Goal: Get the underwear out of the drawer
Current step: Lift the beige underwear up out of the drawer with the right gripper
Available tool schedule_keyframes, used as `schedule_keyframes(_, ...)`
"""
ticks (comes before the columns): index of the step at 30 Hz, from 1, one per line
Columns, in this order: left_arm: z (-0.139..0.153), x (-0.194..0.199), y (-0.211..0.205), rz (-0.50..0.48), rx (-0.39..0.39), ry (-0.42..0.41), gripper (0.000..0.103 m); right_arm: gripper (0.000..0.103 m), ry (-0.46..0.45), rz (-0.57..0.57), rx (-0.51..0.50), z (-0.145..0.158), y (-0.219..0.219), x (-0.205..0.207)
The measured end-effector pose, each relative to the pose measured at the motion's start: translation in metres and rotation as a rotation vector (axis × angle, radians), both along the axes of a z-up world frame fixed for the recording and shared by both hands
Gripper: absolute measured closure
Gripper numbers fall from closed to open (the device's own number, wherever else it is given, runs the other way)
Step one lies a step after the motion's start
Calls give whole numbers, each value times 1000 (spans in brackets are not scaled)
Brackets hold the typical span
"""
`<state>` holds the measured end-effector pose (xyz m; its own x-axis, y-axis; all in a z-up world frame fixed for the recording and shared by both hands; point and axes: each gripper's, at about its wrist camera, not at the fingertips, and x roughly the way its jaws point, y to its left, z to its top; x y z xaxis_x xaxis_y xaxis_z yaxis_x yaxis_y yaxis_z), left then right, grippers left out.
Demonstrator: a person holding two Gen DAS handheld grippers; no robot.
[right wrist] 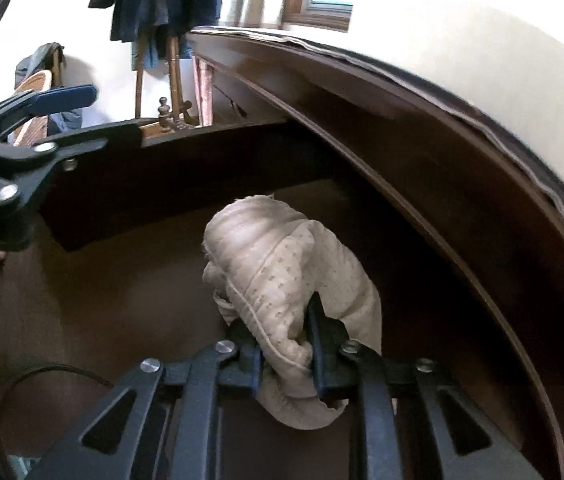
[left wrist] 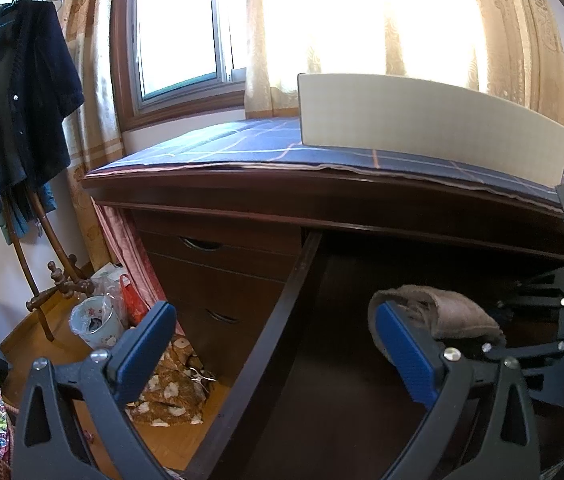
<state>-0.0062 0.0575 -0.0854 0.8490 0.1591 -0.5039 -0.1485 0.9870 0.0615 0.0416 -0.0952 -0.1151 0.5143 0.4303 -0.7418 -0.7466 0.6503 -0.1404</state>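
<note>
The right tool (right wrist: 286, 356) has its jaws nearly together on the near end of the underwear (right wrist: 282, 272), a pale, dotted bundle of cloth – the fabric bulges out above and below the pads, so the hold looks firm, though only a fold of the cloth is caught, not the whole roll. The underwear sits inside the open drawer (right wrist: 93, 280), low on its dark floor, directly ahead of the right tool; its long axis runs away from the tool toward the back of the drawer, tilted a little to the left in the right wrist view, with the free rounded end pointing at the drawer's rear wall. Above and to the right the edge of the desk (right wrist: 462, 152) overhangs closely – that is the relation the coming move turns on, since I judge the bundle has to come up and back toward the person, along its own long axis, to clear that edge. The left tool (left wrist: 277, 348) stands wide open and holds nothing; it straddles the drawer's left side wall, one finger outside over the floor and one inside beside the underwear (left wrist: 450, 312). The right hand is plainly the nearer, already on the cloth; the left is just beside it, apart
</note>
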Motion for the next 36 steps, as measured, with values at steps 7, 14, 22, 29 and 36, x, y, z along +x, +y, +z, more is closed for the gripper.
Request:
schedule_keyframes(7,2,1,1,4,-3,1,1,85,14,36,-12,-1,4,-10)
schedule_keyframes(14,2,1,1,6,-5,1,1,85,56,32,73,9,-1,-11)
schedule_keyframes(22,4,0,4,5,-9,3,1,85,64,37,94,9,4,-20)
schedule_keyframes(29,5,-3,5,2,-12,1,1,85,26,8,91,21,-3,-25)
schedule_keyframes(36,4,-1,6,2,-14,3,1,85,3,8,18,22,5,-29)
